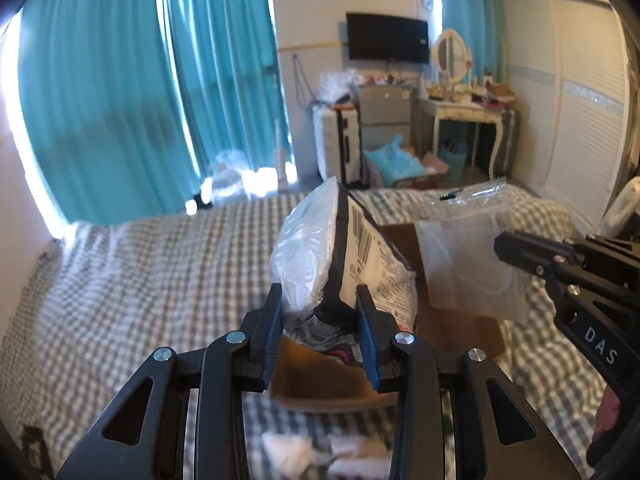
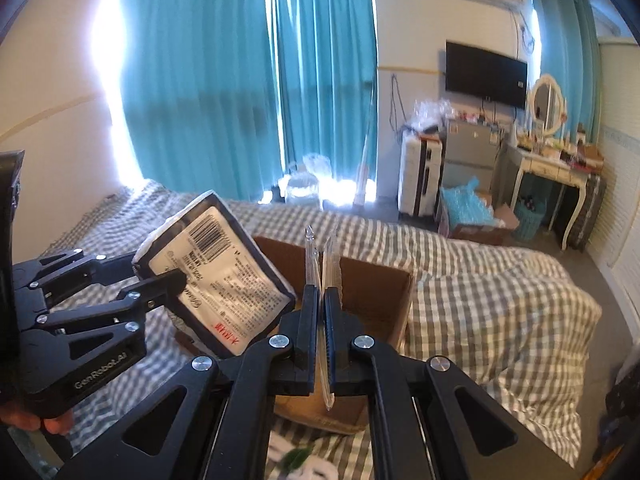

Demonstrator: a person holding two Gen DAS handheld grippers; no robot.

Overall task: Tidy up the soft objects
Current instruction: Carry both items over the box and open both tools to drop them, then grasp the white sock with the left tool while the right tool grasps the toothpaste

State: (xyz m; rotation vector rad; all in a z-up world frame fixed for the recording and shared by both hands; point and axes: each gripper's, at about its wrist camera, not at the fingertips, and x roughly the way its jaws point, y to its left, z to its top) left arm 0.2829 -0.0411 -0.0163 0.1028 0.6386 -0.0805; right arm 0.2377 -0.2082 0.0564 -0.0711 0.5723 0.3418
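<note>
My left gripper [image 1: 318, 300] is shut on a puffy soft packet [image 1: 344, 248] with a black border, a barcode and clear film, held above an open cardboard box [image 1: 460, 328] on the bed. From the right wrist view the same packet [image 2: 216, 276] hangs left of the box [image 2: 376, 280], with the left gripper [image 2: 160, 276] clamped on it. My right gripper [image 2: 319, 296] is shut on a thin clear plastic pouch [image 2: 324, 256], seen edge-on over the box. In the left wrist view that pouch [image 1: 468, 252] hangs flat from the right gripper [image 1: 500, 246].
The box rests on a grey-and-white checked bedspread [image 2: 500, 300]. White soft items [image 1: 296, 452] lie on the bed near me. Teal curtains [image 1: 120, 100], a suitcase [image 1: 340, 144], a dressing table [image 1: 464, 116] and a wardrobe [image 1: 580, 112] stand beyond the bed.
</note>
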